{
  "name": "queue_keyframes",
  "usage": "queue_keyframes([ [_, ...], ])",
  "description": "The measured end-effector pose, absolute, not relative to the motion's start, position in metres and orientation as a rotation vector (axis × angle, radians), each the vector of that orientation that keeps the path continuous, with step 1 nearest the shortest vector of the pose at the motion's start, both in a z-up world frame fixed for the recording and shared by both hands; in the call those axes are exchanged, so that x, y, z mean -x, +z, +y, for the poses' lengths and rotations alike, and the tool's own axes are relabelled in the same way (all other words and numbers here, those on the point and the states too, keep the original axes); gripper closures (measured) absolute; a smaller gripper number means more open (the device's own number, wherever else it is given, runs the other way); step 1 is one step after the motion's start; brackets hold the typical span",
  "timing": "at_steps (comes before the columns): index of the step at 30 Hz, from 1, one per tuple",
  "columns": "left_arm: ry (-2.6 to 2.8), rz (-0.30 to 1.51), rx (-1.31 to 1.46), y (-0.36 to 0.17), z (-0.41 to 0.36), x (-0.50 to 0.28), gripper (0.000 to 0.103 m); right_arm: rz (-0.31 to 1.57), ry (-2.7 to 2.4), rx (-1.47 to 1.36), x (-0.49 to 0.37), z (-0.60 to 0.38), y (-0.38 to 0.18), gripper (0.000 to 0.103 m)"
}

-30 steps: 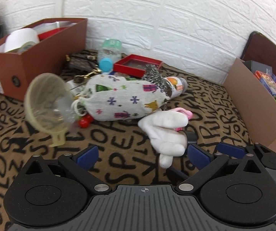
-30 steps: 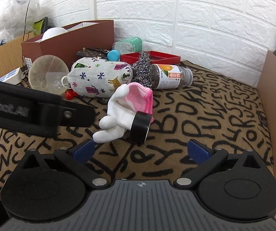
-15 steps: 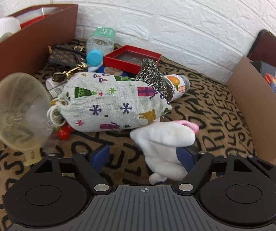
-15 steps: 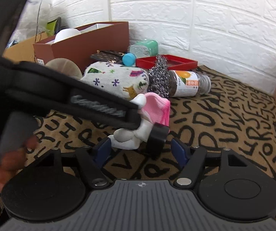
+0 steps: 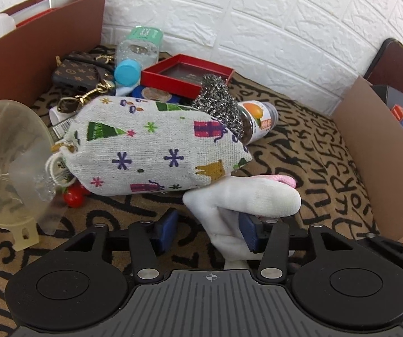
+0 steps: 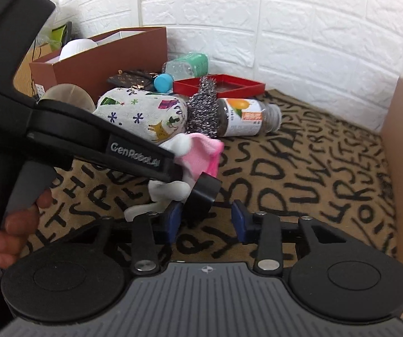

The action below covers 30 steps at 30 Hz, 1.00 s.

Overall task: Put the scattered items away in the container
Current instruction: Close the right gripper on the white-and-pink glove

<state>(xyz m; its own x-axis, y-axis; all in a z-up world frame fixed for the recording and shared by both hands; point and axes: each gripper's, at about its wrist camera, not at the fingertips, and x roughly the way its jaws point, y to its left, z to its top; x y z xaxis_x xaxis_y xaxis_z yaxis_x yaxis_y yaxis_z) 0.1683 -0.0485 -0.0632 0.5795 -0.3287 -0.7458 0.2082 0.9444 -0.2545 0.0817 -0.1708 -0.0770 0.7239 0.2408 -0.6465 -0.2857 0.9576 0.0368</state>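
While the printed fabric pouch (image 5: 156,148) lies on its side across the middle of the lettered mat (image 5: 314,146), everything else can be placed from it. Furthest to its left stands the brown open box (image 5: 38,56), with a white round thing showing over its rim. Just left of the pouch's drawstring end leans a translucent funnel (image 5: 7,163), and a small red bauble (image 5: 73,196) peeks out beneath that same end. Behind the pouch lie a monogrammed brown case (image 5: 77,71) with gold clasps, a clear bottle with a mint-green lid (image 5: 141,46), a blue cap (image 5: 127,71) and a shallow red tray (image 5: 186,73). At the pouch's far right end a steel scouring ball (image 5: 219,105) rests against it, touching a dark bottle with an orange label (image 5: 260,123) that lies on its side.

Just in front of the pouch's right end is the white and pink sock (image 5: 246,196). The left gripper (image 5: 207,231) has its blue pads set around the sock's white lower part: the right pad touches the fabric, the left pad stands a little apart, so the jaws are not yet clenched on it. In the right wrist view this same gripper reaches across from the left, its tip at the sock (image 6: 198,154).

The right gripper (image 6: 206,221) hovers in front of the pouch, near the sock, its jaws apart and holding nothing. Well to the right of the pouch rises the cardboard box (image 5: 375,163) with coloured packages inside.
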Motion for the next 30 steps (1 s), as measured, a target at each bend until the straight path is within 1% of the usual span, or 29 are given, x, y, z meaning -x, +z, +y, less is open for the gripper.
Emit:
queue_keyframes([
  [1, -0.317, 0.897, 0.128, -0.063, -0.05, -0.168, 0.074, 0.711, 0.294, 0.057, -0.083, -0.17, -0.079, 0.064],
  [2, -0.323, 0.899, 0.118, -0.063, -0.05, -0.166, 0.089, 0.717, 0.298, 0.051, -0.085, -0.169, -0.081, 0.069],
  [3, -0.328, 0.9, 0.118, -0.063, -0.05, -0.164, 0.09, 0.724, 0.3, 0.042, -0.086, -0.169, -0.082, 0.079],
  [4, -0.335, 0.895, 0.126, -0.063, -0.048, -0.162, 0.095, 0.734, 0.307, 0.028, -0.085, -0.17, -0.083, 0.081],
  [5, -0.339, 0.893, 0.139, -0.062, -0.046, -0.159, 0.098, 0.737, 0.316, 0.012, -0.084, -0.171, -0.083, 0.081],
  [9, -0.335, 0.892, 0.182, -0.061, -0.038, -0.148, 0.102, 0.732, 0.323, 0.007, -0.075, -0.172, -0.08, 0.081],
  [19, -0.354, 0.89, 0.136, -0.047, -0.005, -0.086, 0.102, 0.738, 0.329, 0.045, -0.042, -0.174, -0.07, 0.081],
  [21, -0.349, 0.894, 0.127, -0.045, 0.004, -0.074, 0.101, 0.745, 0.331, 0.047, -0.034, -0.175, -0.07, 0.081],
  [22, -0.344, 0.896, 0.124, -0.045, 0.006, -0.07, 0.097, 0.748, 0.33, 0.048, -0.03, -0.176, -0.07, 0.081],
  [23, -0.341, 0.895, 0.123, -0.045, 0.008, -0.067, 0.077, 0.752, 0.328, 0.048, -0.026, -0.177, -0.071, 0.081],
  [24, -0.336, 0.889, 0.121, -0.044, 0.008, -0.065, 0.074, 0.758, 0.325, 0.047, -0.022, -0.177, -0.072, 0.081],
  [25, -0.319, 0.874, 0.119, -0.044, 0.008, -0.065, 0.067, 0.764, 0.323, 0.045, -0.02, -0.178, -0.073, 0.081],
  [26, -0.301, 0.858, 0.115, -0.044, 0.008, -0.064, 0.052, 0.767, 0.32, 0.041, -0.019, -0.179, -0.073, 0.081],
  [28, -0.282, 0.839, 0.109, -0.043, 0.005, -0.065, 0.036, 0.761, 0.305, 0.032, -0.018, -0.18, -0.073, 0.08],
  [29, -0.287, 0.829, 0.105, -0.042, 0.003, -0.065, 0.035, 0.755, 0.302, 0.028, -0.017, -0.181, -0.072, 0.079],
  [30, -0.295, 0.826, 0.097, -0.042, 0.001, -0.066, 0.035, 0.748, 0.3, 0.026, -0.016, -0.181, -0.071, 0.073],
])
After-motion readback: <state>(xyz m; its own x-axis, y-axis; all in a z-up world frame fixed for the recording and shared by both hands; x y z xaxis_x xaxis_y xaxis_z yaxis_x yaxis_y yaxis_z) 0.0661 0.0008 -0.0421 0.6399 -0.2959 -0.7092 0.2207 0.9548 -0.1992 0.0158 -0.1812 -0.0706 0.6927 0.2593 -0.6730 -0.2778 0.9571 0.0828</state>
